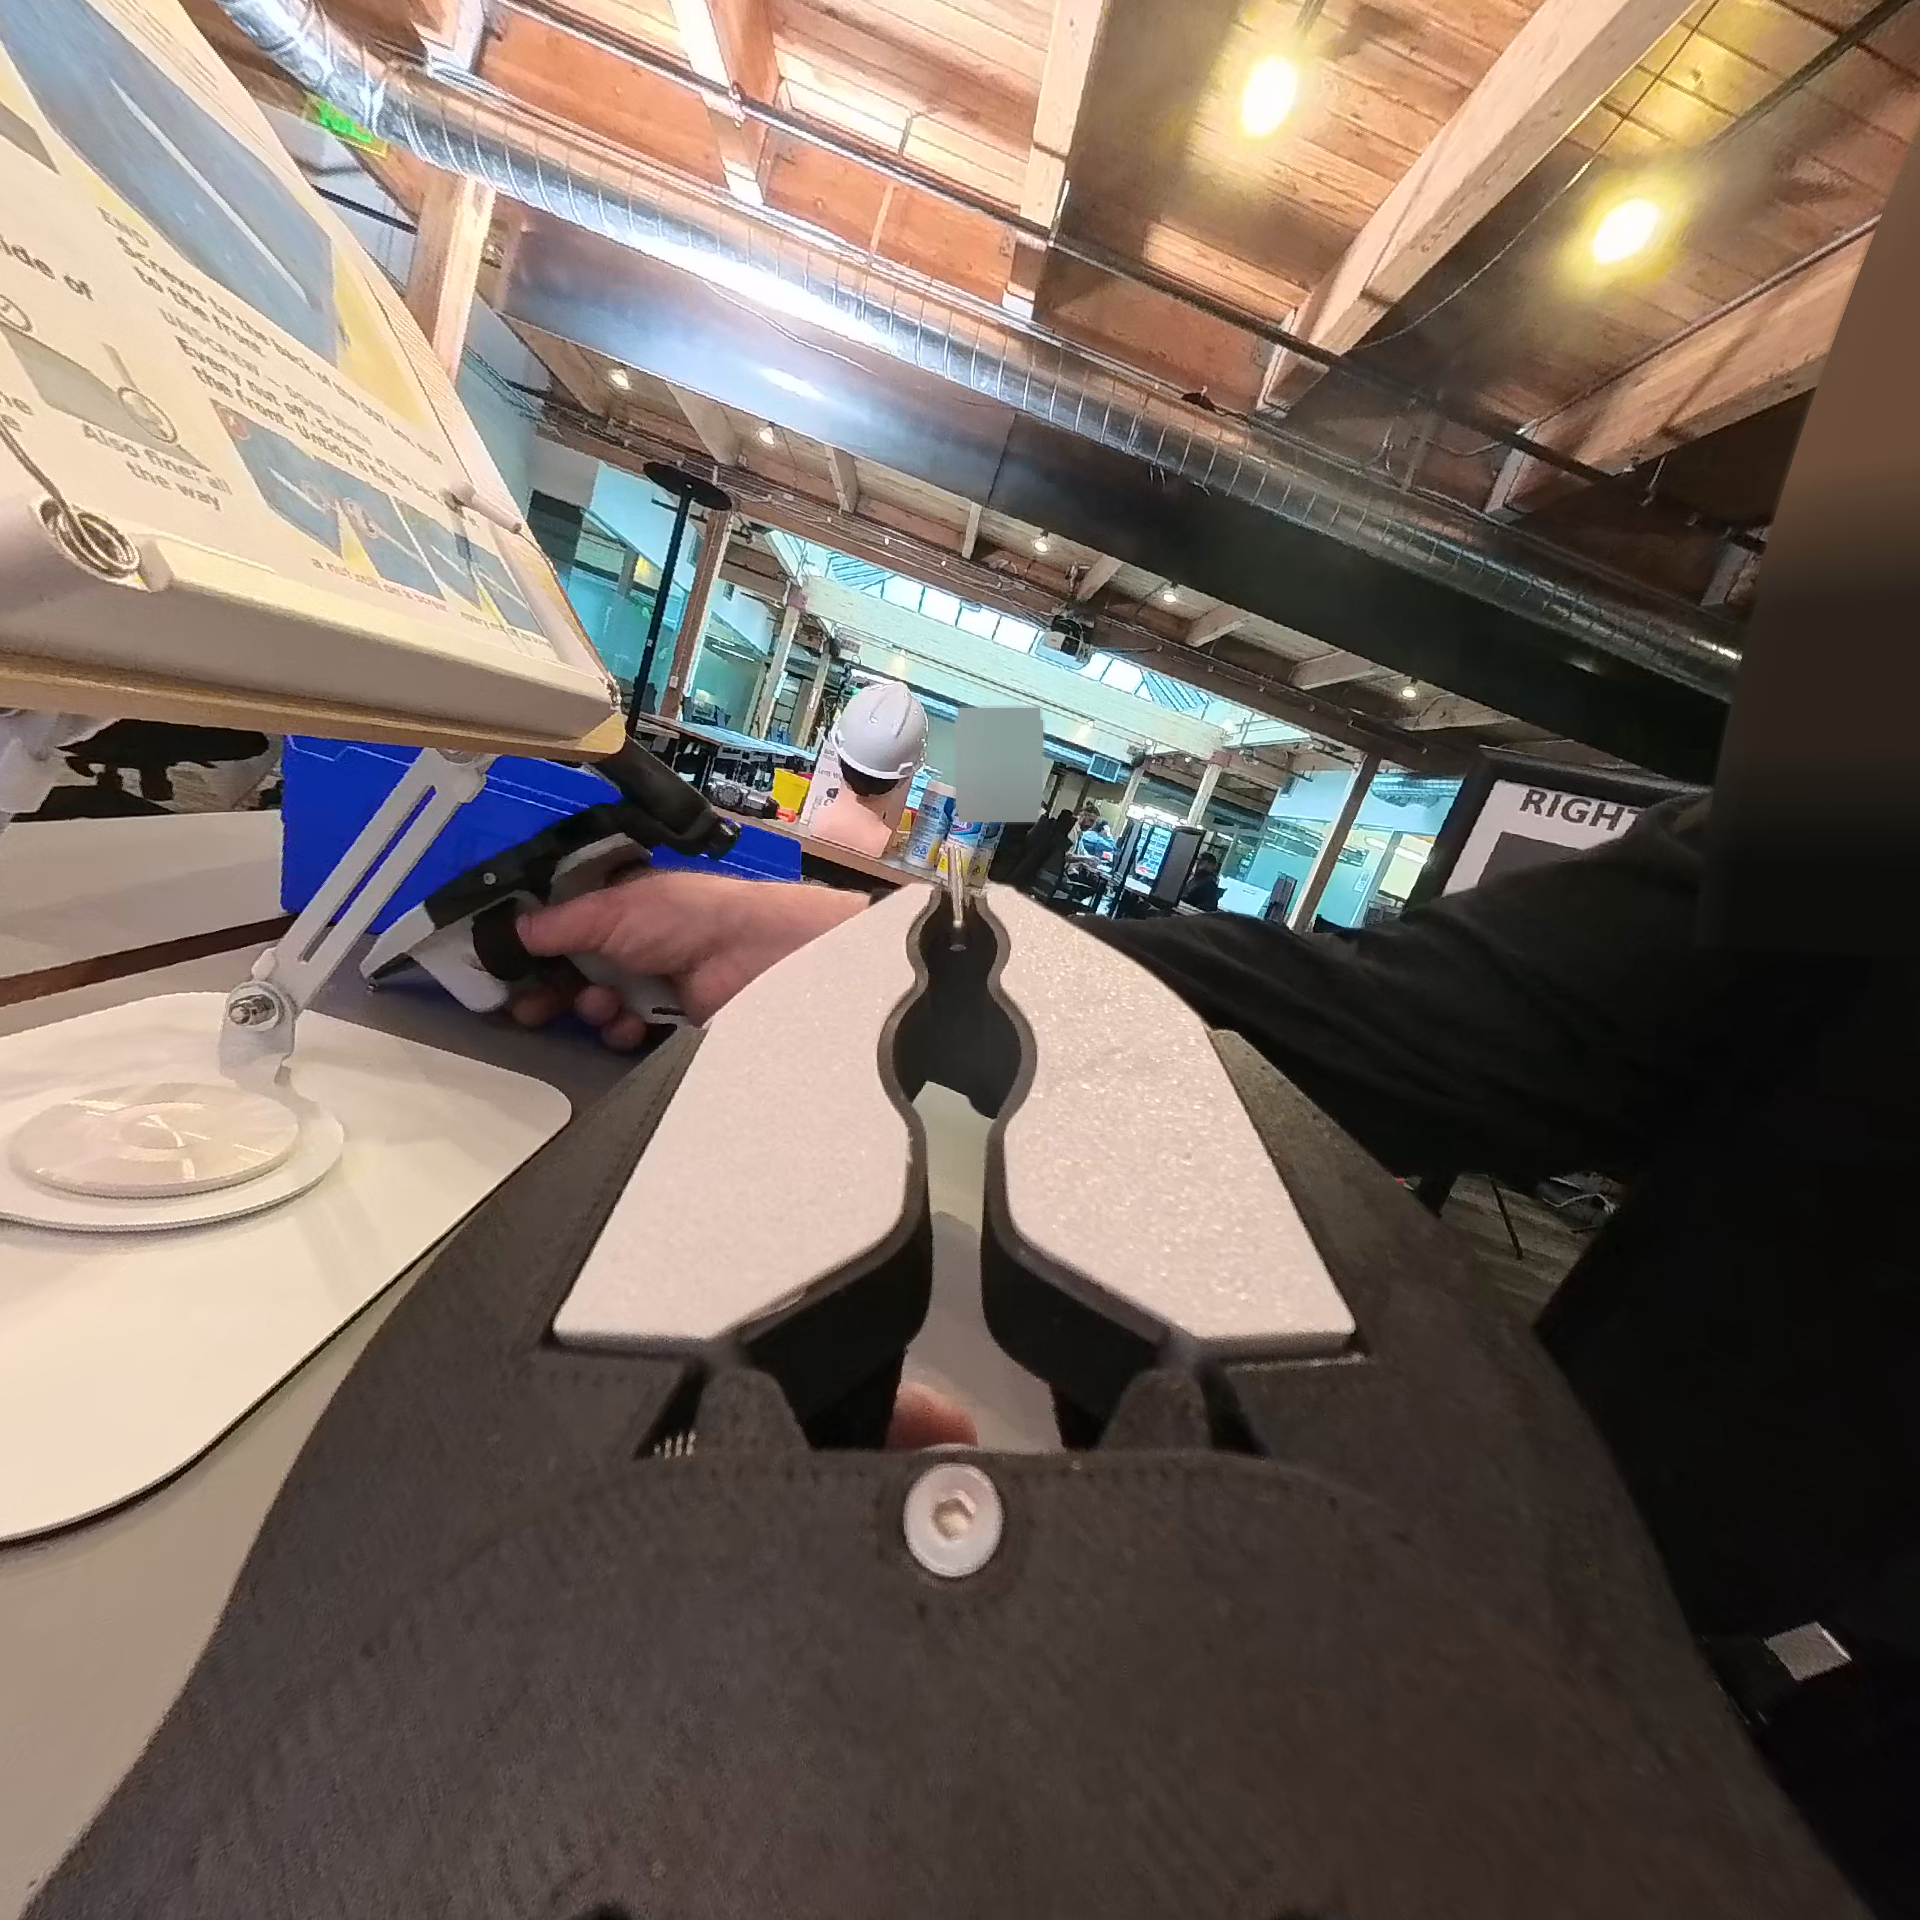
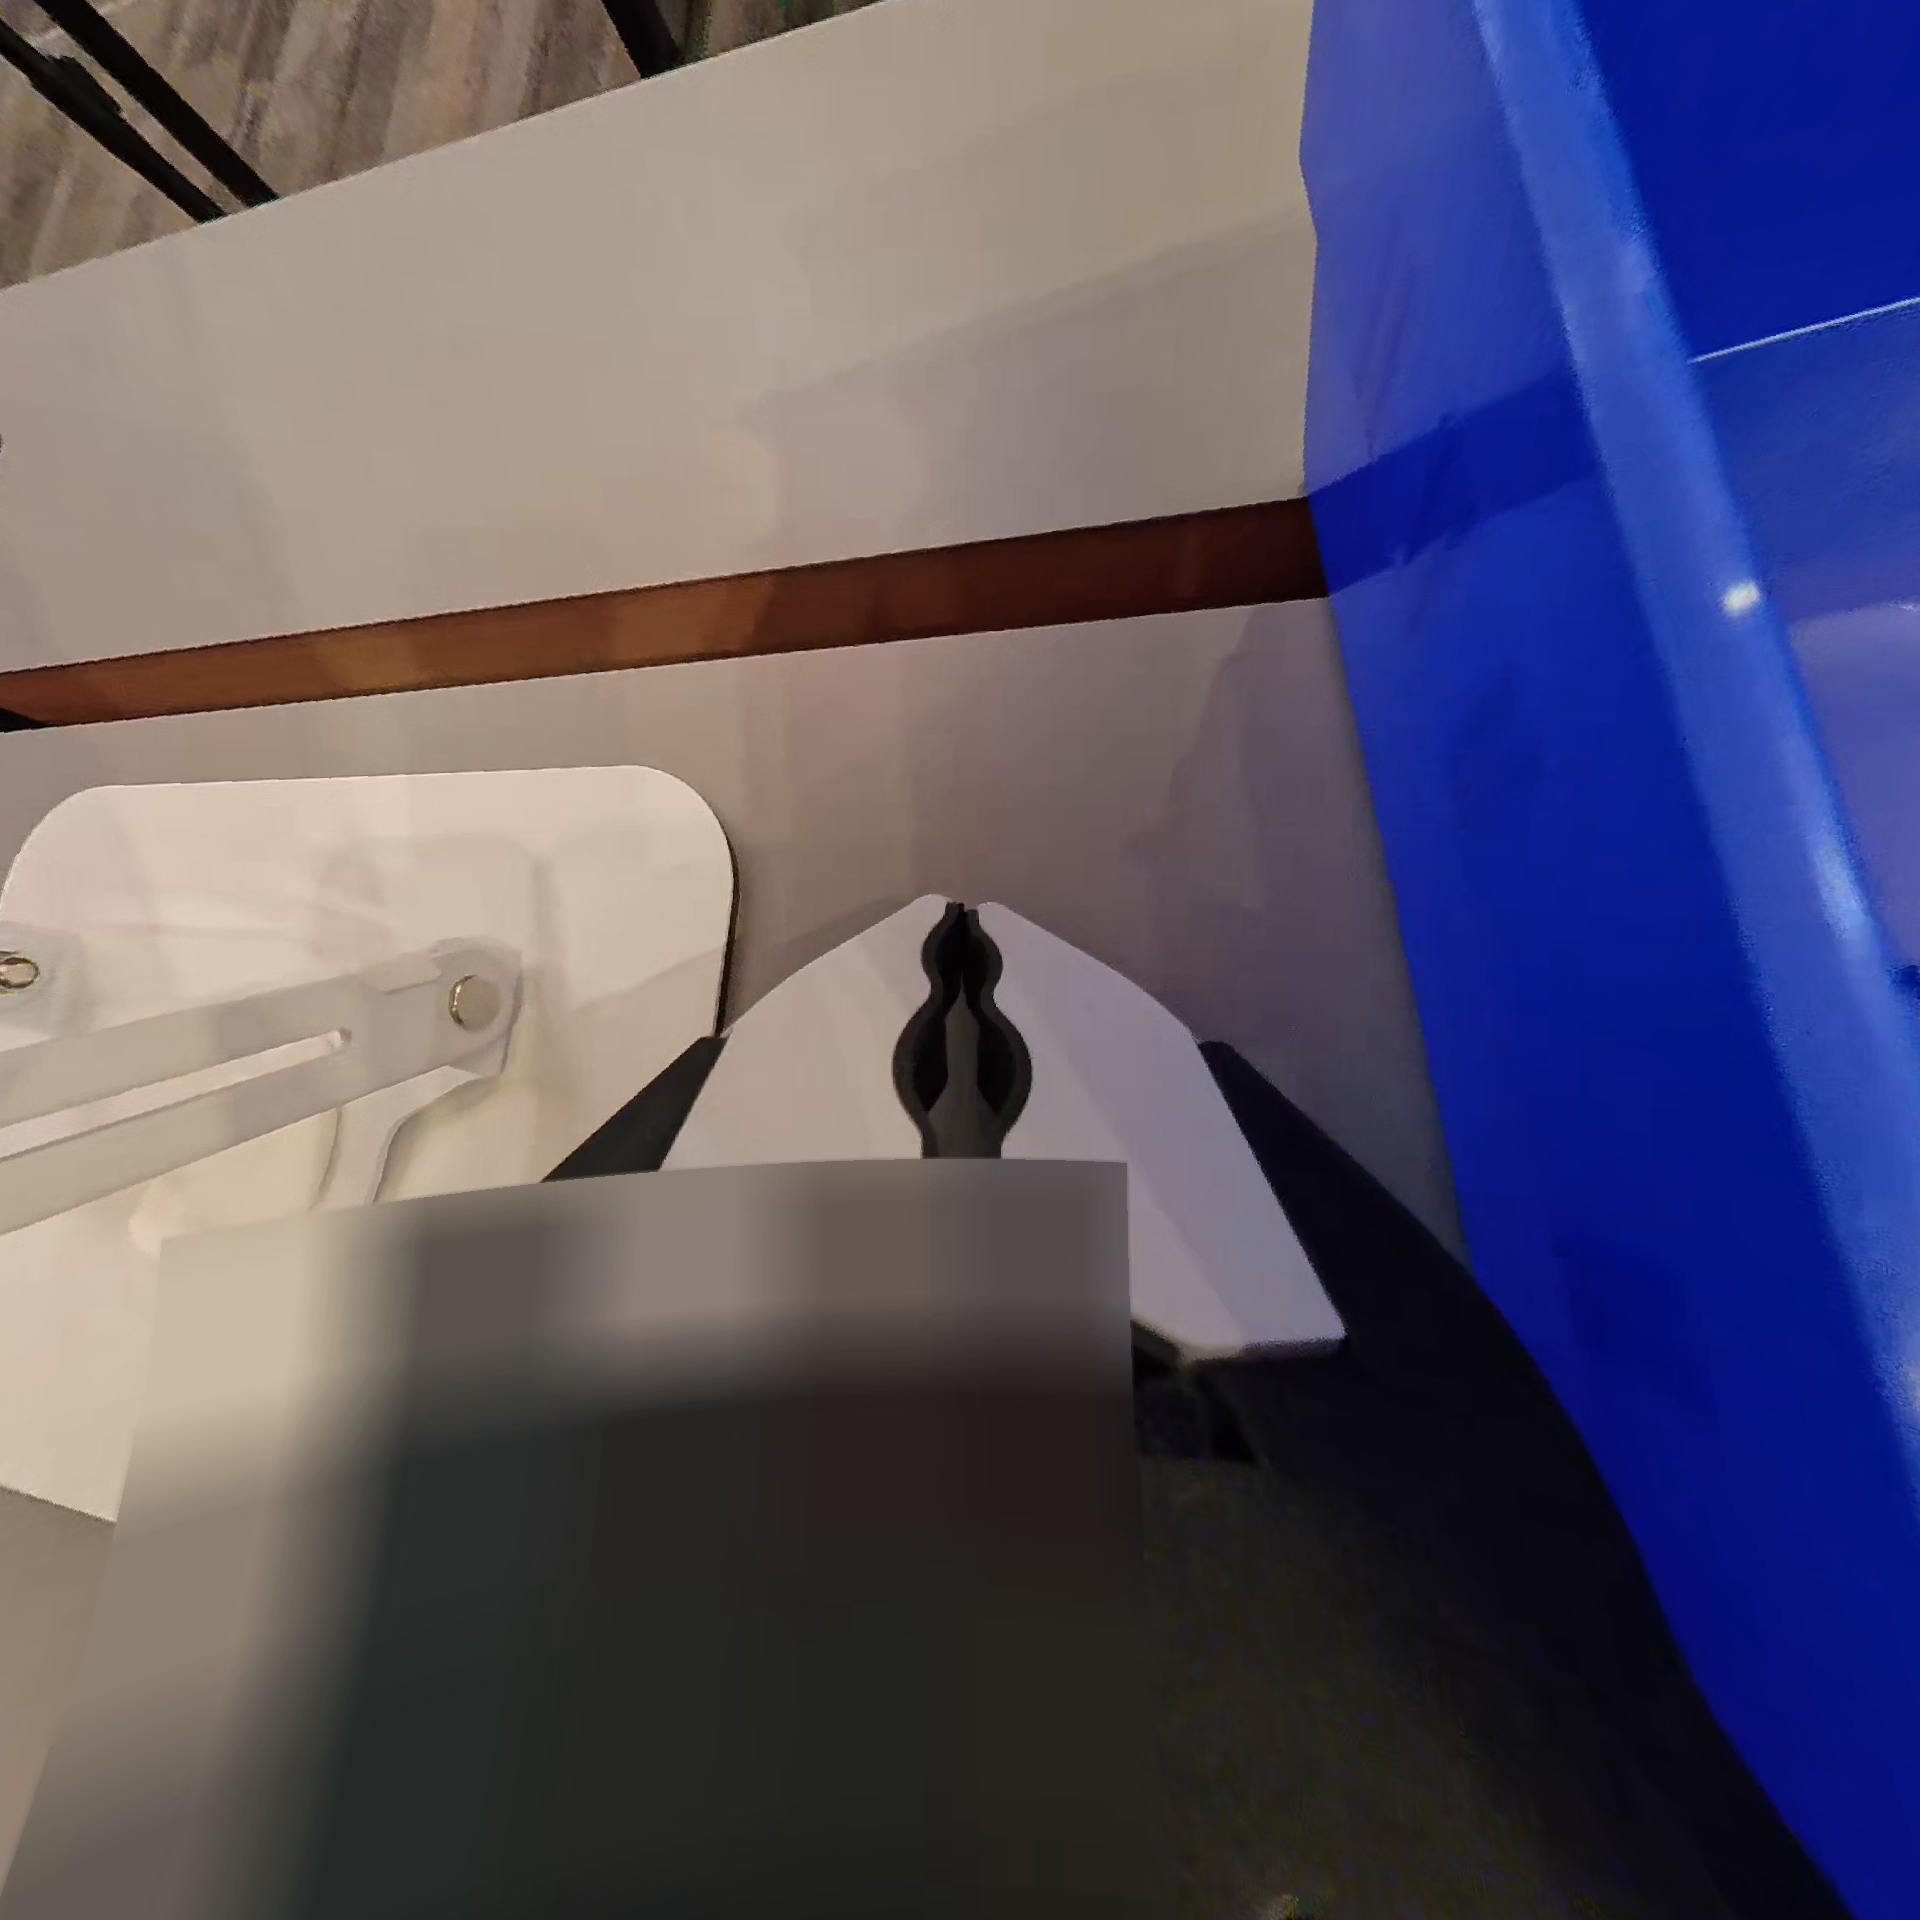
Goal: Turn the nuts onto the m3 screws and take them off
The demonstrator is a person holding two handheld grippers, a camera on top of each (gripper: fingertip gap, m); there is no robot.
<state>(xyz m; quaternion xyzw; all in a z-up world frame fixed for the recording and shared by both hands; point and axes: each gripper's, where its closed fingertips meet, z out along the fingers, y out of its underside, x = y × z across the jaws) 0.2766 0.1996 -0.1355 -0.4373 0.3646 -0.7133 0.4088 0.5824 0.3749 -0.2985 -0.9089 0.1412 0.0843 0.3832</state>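
Observation:
My left gripper [image 1: 958, 902] is tilted up off the table and is shut on a thin silver screw [image 1: 954, 881], which sticks out past its fingertips. No nut is clear on it. My right gripper [image 2: 962, 912] is shut, low over the grey table [image 2: 623, 416], with nothing showing between its tips. In the left wrist view the right gripper [image 1: 416, 961] shows at the left, held by a hand [image 1: 665, 935], under the instruction board.
A blue plastic bin [image 2: 1662, 831] stands close on the right of the right gripper. A white mat [image 2: 364, 831] carries the base and arm [image 1: 343, 883] of a stand with an instruction board [image 1: 260, 468]. A dark sleeve [image 1: 1455, 997] crosses at right.

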